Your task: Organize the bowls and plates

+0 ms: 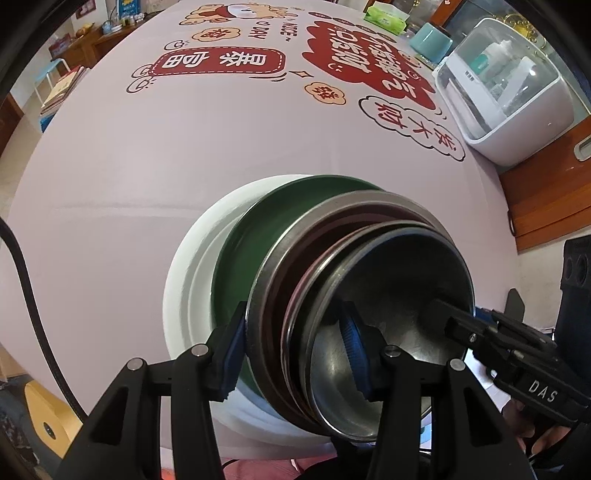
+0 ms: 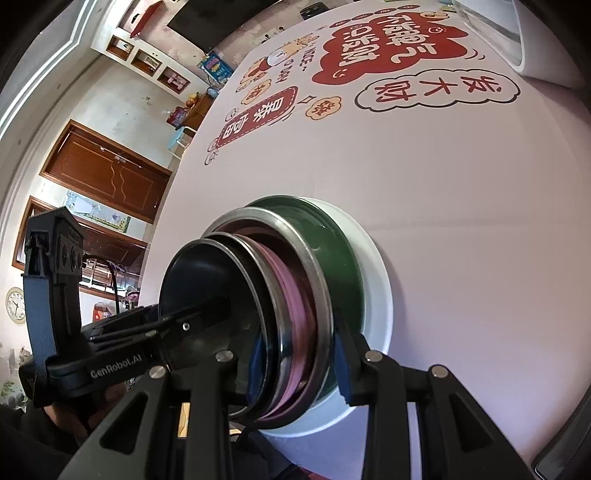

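Note:
On the pink tablecloth [image 1: 129, 184] a stack stands: a white plate [image 1: 184, 273] at the bottom, a green plate [image 1: 251, 236] on it, then a steel-rimmed bowl [image 1: 280, 258] with a pink inside, and a smaller steel bowl [image 1: 406, 280] nested in that. My left gripper [image 1: 291, 352] straddles the near walls of both bowls, one pad outside the big bowl and one inside the small bowl. In the right wrist view my right gripper [image 2: 300, 365] straddles the opposite side of the bowls [image 2: 295, 280] the same way. Each gripper also shows in the other's view: the right gripper [image 1: 461, 314] and the left gripper [image 2: 199, 317].
A white lidded appliance [image 1: 517, 103] stands at the table's right edge, with a teal container [image 1: 432, 42] and a green tissue pack [image 1: 384, 16] behind it. A black cable [image 1: 26, 277] hangs at the left. Wooden doors [image 2: 107, 173] lie beyond the table.

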